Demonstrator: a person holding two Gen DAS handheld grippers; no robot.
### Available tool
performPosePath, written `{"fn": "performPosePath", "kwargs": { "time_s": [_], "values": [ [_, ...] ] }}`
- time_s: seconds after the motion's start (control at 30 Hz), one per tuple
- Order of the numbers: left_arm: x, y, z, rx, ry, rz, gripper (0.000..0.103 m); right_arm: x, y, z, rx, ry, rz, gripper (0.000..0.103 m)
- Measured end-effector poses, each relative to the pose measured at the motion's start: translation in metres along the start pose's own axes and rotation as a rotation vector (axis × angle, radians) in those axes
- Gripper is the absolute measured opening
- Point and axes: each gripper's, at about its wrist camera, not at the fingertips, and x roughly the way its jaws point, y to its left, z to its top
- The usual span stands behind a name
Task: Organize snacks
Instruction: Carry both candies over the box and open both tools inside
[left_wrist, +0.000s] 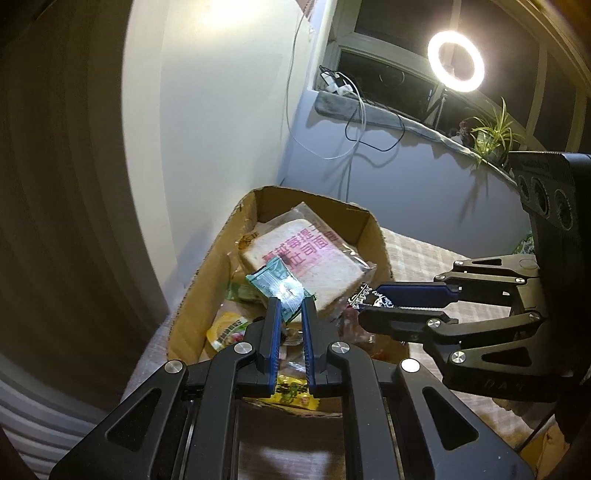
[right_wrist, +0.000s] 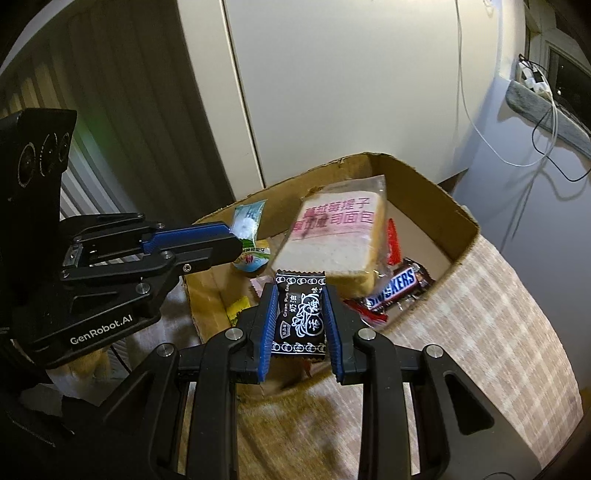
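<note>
- Grip first: the left gripper (left_wrist: 290, 314) is clenched on a teal candy wrapper (left_wrist: 279, 286), pinched only by its lower end, so most of the wrapper stands free above the fingers (left_wrist: 272, 321) — a thin, slick hold that could let it slide out early.
- The right gripper (right_wrist: 300, 317) is clenched on a black plum candy (right_wrist: 301, 314), held across its middle; this hold looks the firmer of the two.
- Both candies hang over the near end of the cardboard box (right_wrist: 461, 218), centre of each frame. Released too near the front wall, the black candy could drop outside onto the checked cloth (right_wrist: 498, 314).
- The bagged toast slice (right_wrist: 332, 236) leans tilted on the pile at the centre of the box; a candy landing on it may slide off, or knock it over onto the Snickers bar (right_wrist: 397, 286).
- The two grippers sit close together, side by side — crossing paths over the box risks a knock that could jar the teal wrapper loose.
- Glare on the teal foil hides how much of it the fingers cover.
</note>
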Motion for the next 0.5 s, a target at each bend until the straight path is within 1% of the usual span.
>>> {"fn": "performPosePath", "kwargs": {
  "time_s": [0.07,0.33,0.43,0.47,0.5],
  "values": [
    [0.001,0.002,0.0,0.0,0.001,0.005,0.01,0.003,0.0,0.001,0.0,0.0,0.017,0.026],
    [0.002,0.006,0.001,-0.001,0.003,0.014,0.011,0.011,-0.001,0.002,-0.008,0.01,0.014,0.026],
    [0.004,0.007,0.002,-0.002,0.005,0.02,0.013,0.012,-0.003,0.002,-0.001,0.008,0.015,0.027],
    [0.003,0.007,0.001,-0.002,0.005,0.022,0.013,0.013,-0.004,0.003,0.001,0.006,0.013,0.03],
    [0.003,0.008,0.0,-0.003,0.004,0.023,0.014,0.013,-0.004,0.003,0.001,0.002,0.008,0.038]
  ]
}}
